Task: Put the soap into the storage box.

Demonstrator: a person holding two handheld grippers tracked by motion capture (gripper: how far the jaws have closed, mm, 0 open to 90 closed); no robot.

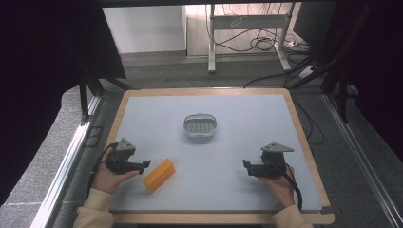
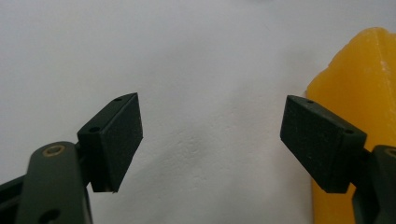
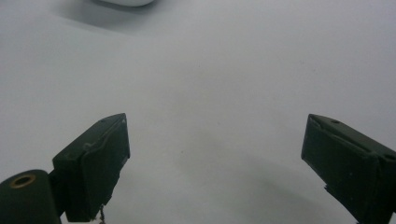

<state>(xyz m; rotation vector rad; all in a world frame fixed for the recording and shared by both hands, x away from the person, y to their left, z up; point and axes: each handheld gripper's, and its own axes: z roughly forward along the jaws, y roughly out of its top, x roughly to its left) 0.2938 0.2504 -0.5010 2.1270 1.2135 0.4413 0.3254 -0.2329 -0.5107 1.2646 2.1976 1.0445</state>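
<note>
A yellow-orange block (image 1: 159, 174) lies on the pale grey table mat (image 1: 237, 123) at the front left. My left gripper (image 1: 145, 165) is open and low over the mat, its tips just left of the block. In the left gripper view the block (image 2: 362, 93) rises behind the right jaw and nothing lies between the fingers (image 2: 119, 140). A small grey oval dish (image 1: 200, 126) sits at the middle of the mat. My right gripper (image 1: 246, 165) is open at the front right, over bare mat, with its fingers (image 3: 95, 163) wide apart.
The mat rests on a wooden board (image 1: 304, 137) with a raised rim. Dark curtains flank both sides. Behind the table are desk legs (image 1: 211, 42) and loose cables (image 1: 259, 42) on the floor. The dish's edge (image 3: 126, 2) shows at the top of the right gripper view.
</note>
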